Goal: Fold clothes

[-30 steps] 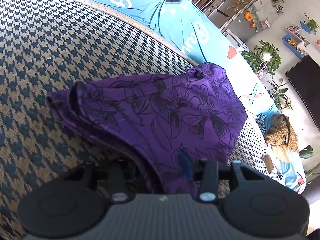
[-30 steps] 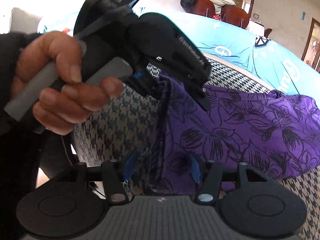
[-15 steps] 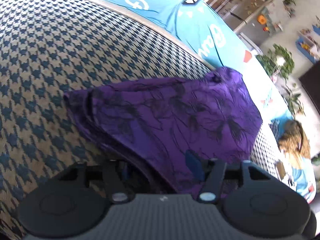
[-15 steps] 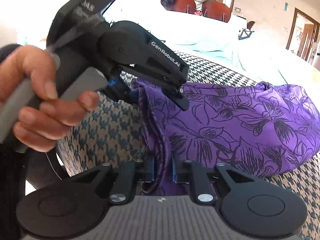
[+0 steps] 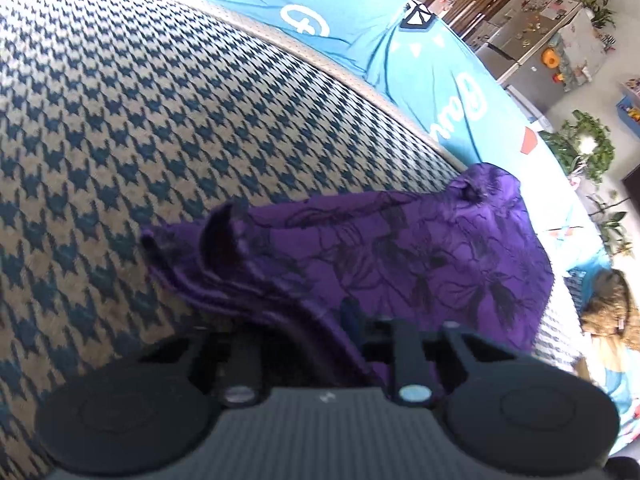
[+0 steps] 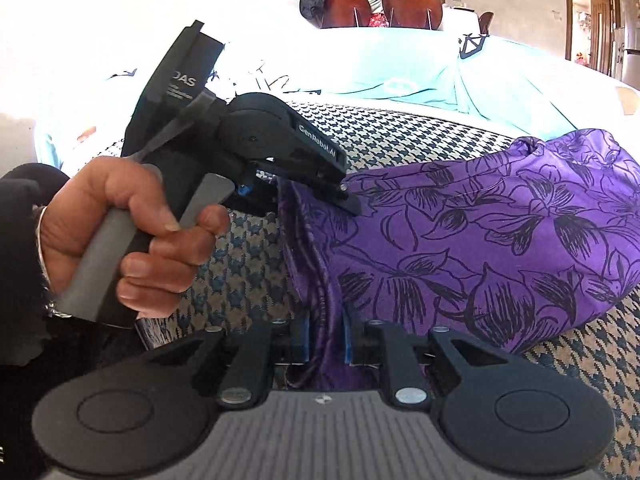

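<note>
A purple garment [image 5: 420, 248] with black flower outlines lies partly folded on a houndstooth cover [image 5: 160, 120]. In the right wrist view a hand [image 6: 132, 232] holds my left gripper [image 6: 296, 196] at the garment's [image 6: 500, 240] far left corner, shut on the layered edge. In its own view the left gripper [image 5: 316, 332] is mostly buried under cloth, with one blue pad showing. My right gripper [image 6: 326, 340] is shut on the near end of the same edge, and purple cloth is pinched between its blue pads.
A teal sheet [image 5: 400, 60] with white print covers the surface beyond the houndstooth cover. Two brown chairs [image 6: 376, 4] piled with clothes stand at the back. Plants [image 5: 584, 148], a fridge [image 5: 532, 52] and a brown garment [image 5: 608, 312] lie to the right.
The right jaws have closed from wide apart onto the cloth's edge. The left gripper has tilted, and the garment's left edge is now gathered between both grippers.
</note>
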